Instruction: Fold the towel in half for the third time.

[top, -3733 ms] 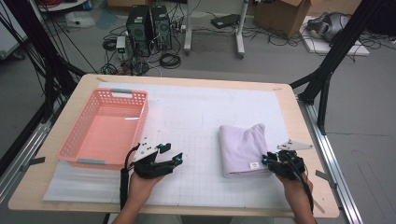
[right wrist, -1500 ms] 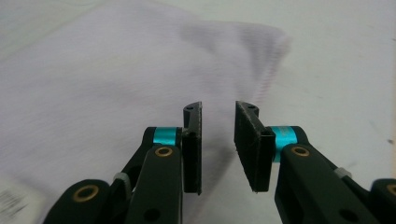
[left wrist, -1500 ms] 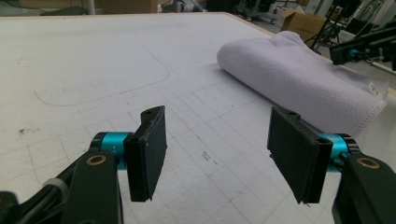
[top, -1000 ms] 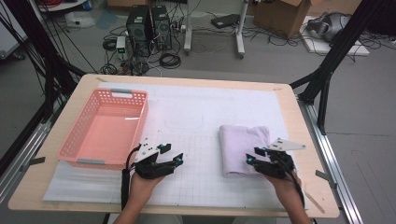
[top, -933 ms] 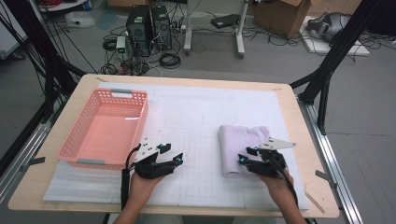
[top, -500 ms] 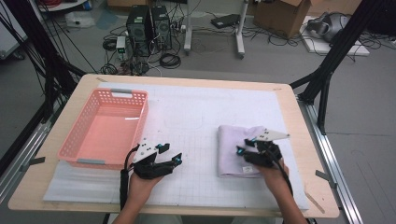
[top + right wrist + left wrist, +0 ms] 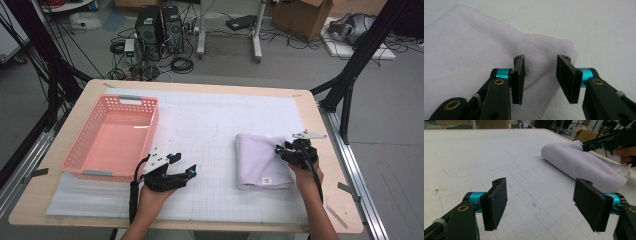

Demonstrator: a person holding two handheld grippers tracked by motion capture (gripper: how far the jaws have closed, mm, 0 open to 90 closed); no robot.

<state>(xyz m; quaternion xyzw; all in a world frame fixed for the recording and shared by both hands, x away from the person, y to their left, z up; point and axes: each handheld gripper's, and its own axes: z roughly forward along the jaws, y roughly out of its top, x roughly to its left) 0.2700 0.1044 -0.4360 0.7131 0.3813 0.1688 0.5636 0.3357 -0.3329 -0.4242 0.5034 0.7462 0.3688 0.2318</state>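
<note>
We find the tabletop (image 7: 320,125) carrying a gridded mat (image 7: 215,125) that covers most of its surface. On the mat's left part sits a basket (image 7: 112,137), its long side running front to back. On the right part lies a folded towel (image 7: 260,160), well apart from the basket. The left claw (image 7: 181,167) rests over the mat just beside the basket's near right corner, between basket and towel, its jaws apart with bare mat between them. The right claw (image 7: 280,150) stands at the towel's far right corner, its jaws either side of that corner's fold. Behind the tabletop, on the floor, stand two computer towers (image 7: 160,22) among cables.
</note>
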